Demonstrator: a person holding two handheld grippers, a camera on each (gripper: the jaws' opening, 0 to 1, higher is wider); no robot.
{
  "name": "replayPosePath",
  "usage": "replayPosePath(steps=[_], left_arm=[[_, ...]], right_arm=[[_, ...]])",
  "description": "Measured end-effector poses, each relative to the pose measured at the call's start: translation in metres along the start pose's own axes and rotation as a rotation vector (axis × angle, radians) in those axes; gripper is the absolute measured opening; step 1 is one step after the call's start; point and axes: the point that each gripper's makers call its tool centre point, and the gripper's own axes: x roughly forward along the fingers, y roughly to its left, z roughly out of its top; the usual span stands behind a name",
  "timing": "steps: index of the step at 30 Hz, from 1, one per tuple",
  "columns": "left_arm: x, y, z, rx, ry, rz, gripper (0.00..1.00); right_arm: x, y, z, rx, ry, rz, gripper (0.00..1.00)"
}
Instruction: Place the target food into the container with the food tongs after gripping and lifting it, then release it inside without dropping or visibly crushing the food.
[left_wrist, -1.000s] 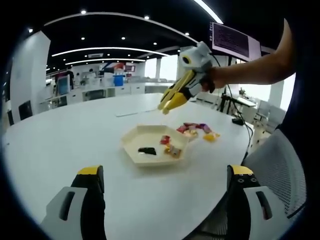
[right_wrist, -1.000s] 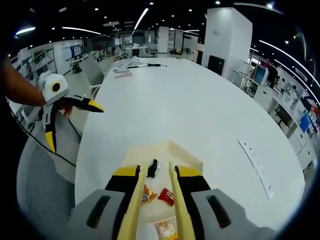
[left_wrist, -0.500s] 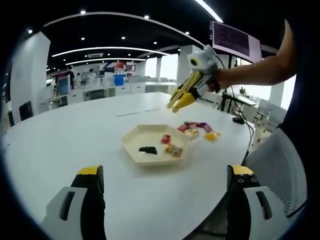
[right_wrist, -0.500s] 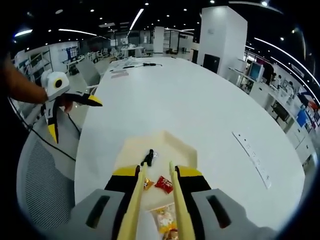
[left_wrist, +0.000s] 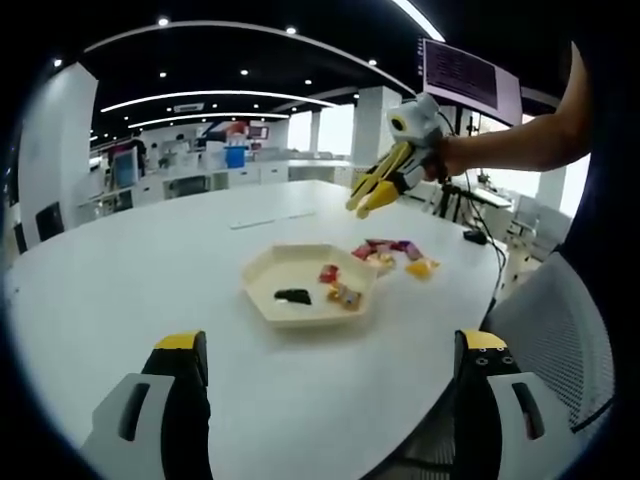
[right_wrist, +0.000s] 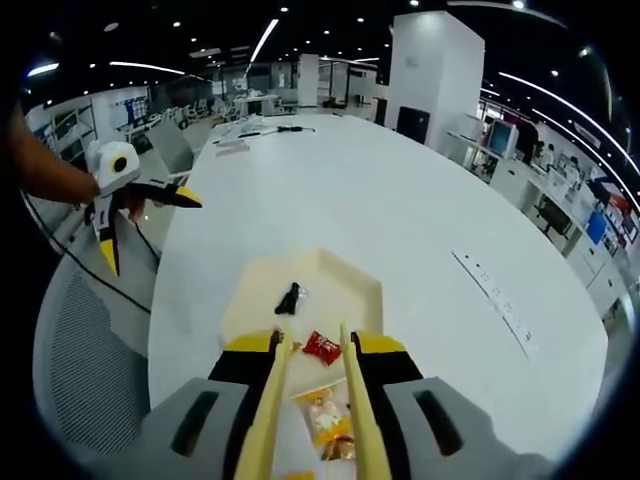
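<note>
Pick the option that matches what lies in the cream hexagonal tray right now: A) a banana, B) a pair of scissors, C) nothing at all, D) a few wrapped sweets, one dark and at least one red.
D: the left gripper view shows a dark wrapped sweet, a red wrapped sweet and another beside it inside the hexagonal tray, with more sweets lying on the table beyond it.

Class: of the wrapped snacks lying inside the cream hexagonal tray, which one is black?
The black wrapped snack lying alone on the cream hexagonal tray; the other snacks there are red and orange.
</note>
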Motion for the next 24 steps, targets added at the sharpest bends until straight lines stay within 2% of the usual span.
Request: replayPosePath(steps=[24], left_arm=[[0.001,-0.002,-0.004,-0.007,0.017,-0.008,0.99]], right_arm=[[-0.036,-0.008,-0.045,0.038,0.001,-0.037,0.29]])
